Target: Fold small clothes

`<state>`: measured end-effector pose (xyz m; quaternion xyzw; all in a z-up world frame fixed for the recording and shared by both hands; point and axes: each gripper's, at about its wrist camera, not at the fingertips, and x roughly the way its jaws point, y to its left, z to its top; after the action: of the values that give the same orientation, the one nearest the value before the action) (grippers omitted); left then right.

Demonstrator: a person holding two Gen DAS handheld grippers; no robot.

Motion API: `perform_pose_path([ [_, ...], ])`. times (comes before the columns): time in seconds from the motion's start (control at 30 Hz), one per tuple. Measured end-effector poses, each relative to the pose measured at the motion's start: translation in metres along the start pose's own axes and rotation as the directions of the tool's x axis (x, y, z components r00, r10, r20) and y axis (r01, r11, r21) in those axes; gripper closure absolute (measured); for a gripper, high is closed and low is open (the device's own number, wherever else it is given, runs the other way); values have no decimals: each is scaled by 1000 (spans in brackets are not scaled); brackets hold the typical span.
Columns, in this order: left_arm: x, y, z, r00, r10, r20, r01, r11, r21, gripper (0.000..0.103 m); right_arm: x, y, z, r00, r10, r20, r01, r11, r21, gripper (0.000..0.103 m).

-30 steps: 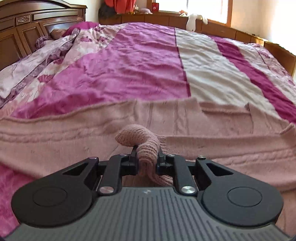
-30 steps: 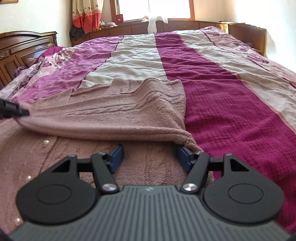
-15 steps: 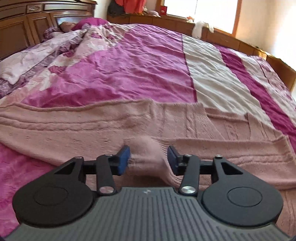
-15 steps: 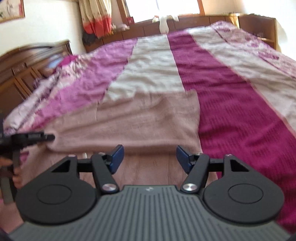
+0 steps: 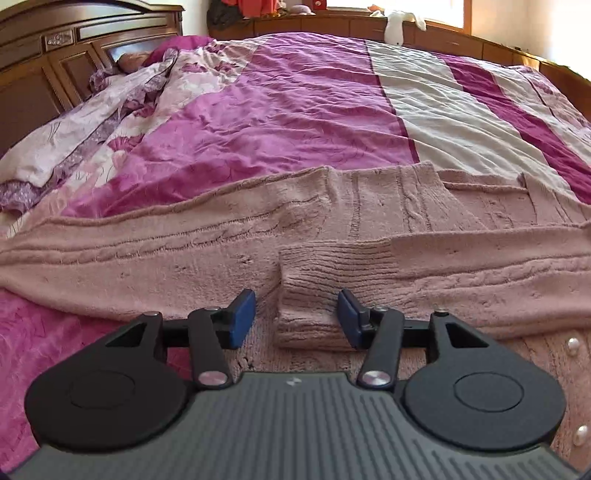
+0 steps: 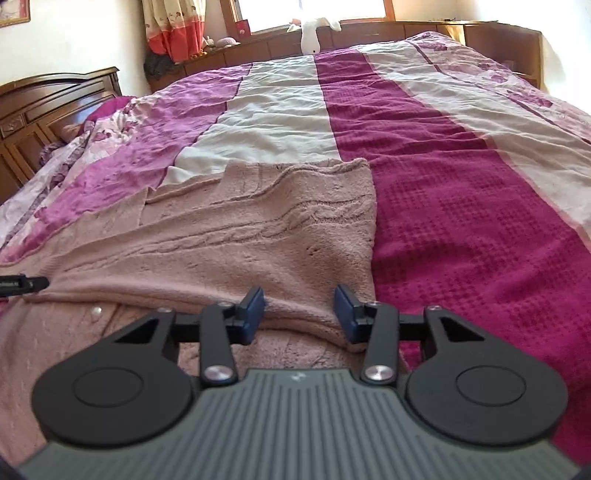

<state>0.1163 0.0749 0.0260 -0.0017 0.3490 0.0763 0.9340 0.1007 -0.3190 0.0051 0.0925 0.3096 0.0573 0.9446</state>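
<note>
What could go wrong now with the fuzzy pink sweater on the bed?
The folded pink knit sweater lies loose: both the left claw and the right claw are open, so its ribbed cuff could slip and unfold. The small white pearl buttons might snag a claw on the next grab.

Fuzzy knit cardigan, seemingly pearly buttons, glossy wood headboard

Bright daylight from blown-out window; sharp pics, fisheye warp at edges.
</note>
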Motion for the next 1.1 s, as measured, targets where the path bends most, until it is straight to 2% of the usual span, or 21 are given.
perform_pose_path([
  [0.07, -2, 2, 2, 1000, -12, -4, 12, 1000, -15, 45, -5, -1, 4, 1000, 13, 5, -13, 999, 37, 58],
  [0.17, -3, 8, 4, 999, -30, -11, 29, 998, -60, 45, -14, -4, 18, 997, 53, 60, -58, 996, 72, 55],
  [0.3, -5, 9, 6, 999, -36, -9, 35, 995, -90, 45, 0, -8, 45, 995, -13, 103, 5, 997, 80, 55],
  [0.5, -5, 5, 6, 999, -39, -5, 39, 996, -84, 45, 57, -40, 64, 994, -100, 36, 88, 964, 250, 55],
  [0.6, -3, 3, 5, 999, -35, -8, 35, 997, -74, 45, 76, -54, 63, 998, -51, 20, 42, 943, 329, 57],
  [0.67, -1, 2, 5, 999, -32, -8, 32, 997, -68, 45, 81, -54, 62, 1000, -6, 19, 0, 949, 317, 77],
  [0.7, -1, 1, 5, 999, -31, -8, 30, 997, -64, 45, 81, -52, 62, 1000, 16, 25, -23, 954, 298, 81],
  [0.73, 0, 0, 5, 1000, -28, -8, 28, 998, -60, 45, 78, -51, 63, 999, 24, 39, -34, 961, 275, 90],
  [0.8, 1, -2, 4, 1000, -23, -7, 23, 998, -54, 45, 68, -47, 63, 993, -39, 110, 12, 971, 239, 91],
  [0.87, 2, -3, 2, 1000, -18, -8, 17, 999, -44, 44, 63, -47, 60, 986, -91, 139, 56, 969, 239, 91],
  [1.03, 3, -7, 1, 1000, -8, -5, 8, 1000, -15, 42, 82, -47, 56, 991, -122, 60, 107, 974, 201, 91],
  [1.1, 3, -6, 2, 1000, -9, -6, 9, 1000, -17, 42, 79, -45, 60, 989, -132, 62, 117, 973, 198, 89],
])
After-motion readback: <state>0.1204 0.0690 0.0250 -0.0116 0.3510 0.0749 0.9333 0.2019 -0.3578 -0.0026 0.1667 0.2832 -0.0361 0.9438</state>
